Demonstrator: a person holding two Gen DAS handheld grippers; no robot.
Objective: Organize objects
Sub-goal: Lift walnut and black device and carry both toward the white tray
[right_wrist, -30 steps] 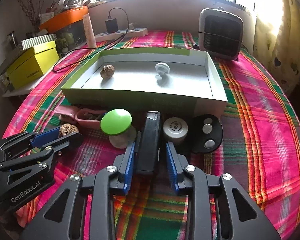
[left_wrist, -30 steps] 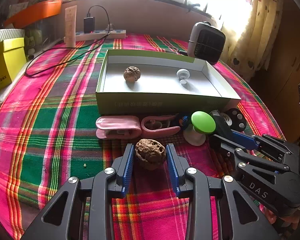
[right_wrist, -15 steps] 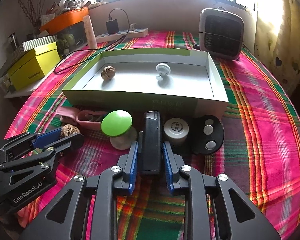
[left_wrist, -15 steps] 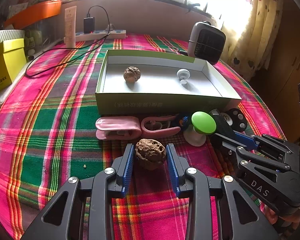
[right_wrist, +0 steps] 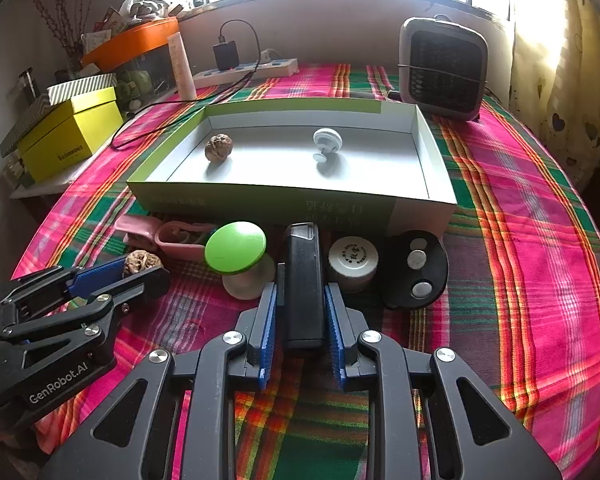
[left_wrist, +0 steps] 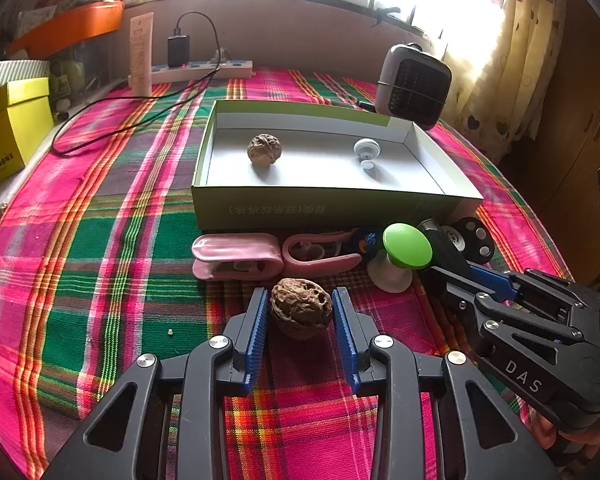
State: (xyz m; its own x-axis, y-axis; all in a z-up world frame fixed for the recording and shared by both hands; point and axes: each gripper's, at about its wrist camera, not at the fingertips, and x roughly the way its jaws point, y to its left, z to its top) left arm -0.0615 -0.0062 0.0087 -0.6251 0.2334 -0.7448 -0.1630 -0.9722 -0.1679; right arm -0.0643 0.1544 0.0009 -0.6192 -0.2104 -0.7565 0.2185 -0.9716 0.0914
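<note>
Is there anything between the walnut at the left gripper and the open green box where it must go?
Yes. The brown wrinkled walnut sits between the left gripper fingers. Straight ahead, two pink plastic clips lie side by side against the near wall of the open green cardboard box. The walnut must be lifted over both.

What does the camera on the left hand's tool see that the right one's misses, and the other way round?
Only the left wrist view shows the left gripper straddling a loose brown walnut head-on. Only the right wrist view shows the right gripper shut on a black rectangular case, plus a round white jar. Both show the shallow green-and-white cardboard box holding another walnut.
</note>
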